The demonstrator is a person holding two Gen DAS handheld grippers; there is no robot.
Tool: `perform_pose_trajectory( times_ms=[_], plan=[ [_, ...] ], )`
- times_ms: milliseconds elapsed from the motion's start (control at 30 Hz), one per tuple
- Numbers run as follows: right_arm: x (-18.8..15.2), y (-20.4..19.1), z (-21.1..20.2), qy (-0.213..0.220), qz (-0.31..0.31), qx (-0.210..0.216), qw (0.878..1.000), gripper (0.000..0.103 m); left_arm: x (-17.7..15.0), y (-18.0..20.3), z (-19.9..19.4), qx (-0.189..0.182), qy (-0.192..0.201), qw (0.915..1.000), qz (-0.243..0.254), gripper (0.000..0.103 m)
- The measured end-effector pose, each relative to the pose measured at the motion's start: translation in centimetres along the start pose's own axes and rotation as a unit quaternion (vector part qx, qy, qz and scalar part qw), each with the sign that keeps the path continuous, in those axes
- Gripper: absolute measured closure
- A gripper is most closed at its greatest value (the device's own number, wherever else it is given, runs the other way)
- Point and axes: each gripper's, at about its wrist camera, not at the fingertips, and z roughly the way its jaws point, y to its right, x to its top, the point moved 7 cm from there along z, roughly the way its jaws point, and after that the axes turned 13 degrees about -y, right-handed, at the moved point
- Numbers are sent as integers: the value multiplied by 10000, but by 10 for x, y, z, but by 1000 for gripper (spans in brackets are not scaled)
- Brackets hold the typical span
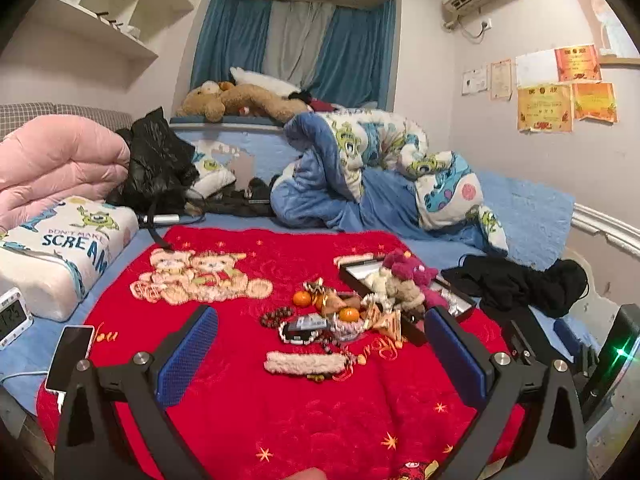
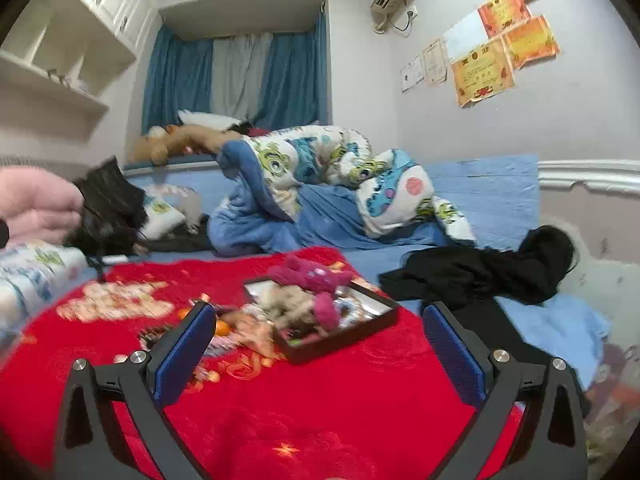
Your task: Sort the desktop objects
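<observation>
A red blanket (image 1: 280, 408) covers the bed's near part. On it lies a pile: small oranges (image 1: 349, 314), a dark bead bracelet (image 1: 276, 316), a small dark box (image 1: 306, 326), gold wrappers and a white fuzzy strip (image 1: 304, 362). A black tray (image 1: 412, 334) to the right holds pink and beige plush toys (image 1: 408, 276). My left gripper (image 1: 320, 356) is open above the near blanket, the pile between and beyond its blue pads. My right gripper (image 2: 318, 354) is open too, just short of the tray (image 2: 352, 338) and its pink plush (image 2: 310, 274). Neither holds anything.
A phone (image 1: 68, 356) and a small clock (image 1: 12, 316) lie at the left edge beside a white pillow (image 1: 60, 248). A black garment (image 1: 520, 284) lies right of the tray. A rumpled blue quilt (image 1: 360, 168), pink duvet (image 1: 56, 160) and black bag (image 1: 156, 160) fill the back.
</observation>
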Motion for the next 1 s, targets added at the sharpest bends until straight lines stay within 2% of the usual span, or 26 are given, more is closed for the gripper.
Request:
perform_pose_trajectory(
  times_ms=[67, 200, 333, 400, 467, 533, 667, 833, 1000],
  plan=[
    [1, 0, 2, 7, 147, 139, 9998, 0, -1, 0, 3, 0, 56, 10000, 29, 0],
    [-8, -8, 20, -381, 136, 195, 9990, 0, -10, 3, 37, 225, -274, 9991, 240, 0],
    [-16, -18, 28, -584, -110, 167, 9981, 0, -19, 1, 72, 377, -532, 9968, 465, 0],
    [-19, -20, 29, -618, -233, 104, 9978, 0, -23, -4, 84, 434, -595, 9961, 480, 0],
    [-23, -21, 33, -703, -315, 22, 9970, 0, -29, -14, 93, 441, -798, 9954, 289, 0],
    [-27, -21, 36, -839, -225, 115, 9962, 0, -34, -20, 97, 369, -844, 9956, 142, 0],
    [-29, -25, 38, -965, -34, 381, 9946, 0, -45, -23, 109, 568, -1097, 9923, 118, 0],
    [-31, -39, 39, -969, -178, 359, 9945, 0, -48, -26, 113, 818, -1119, 9903, 100, 0],
    [-31, -51, 40, -957, -262, 433, 9941, 0, -51, -31, 114, 765, -1197, 9898, 106, 0]
  ],
)
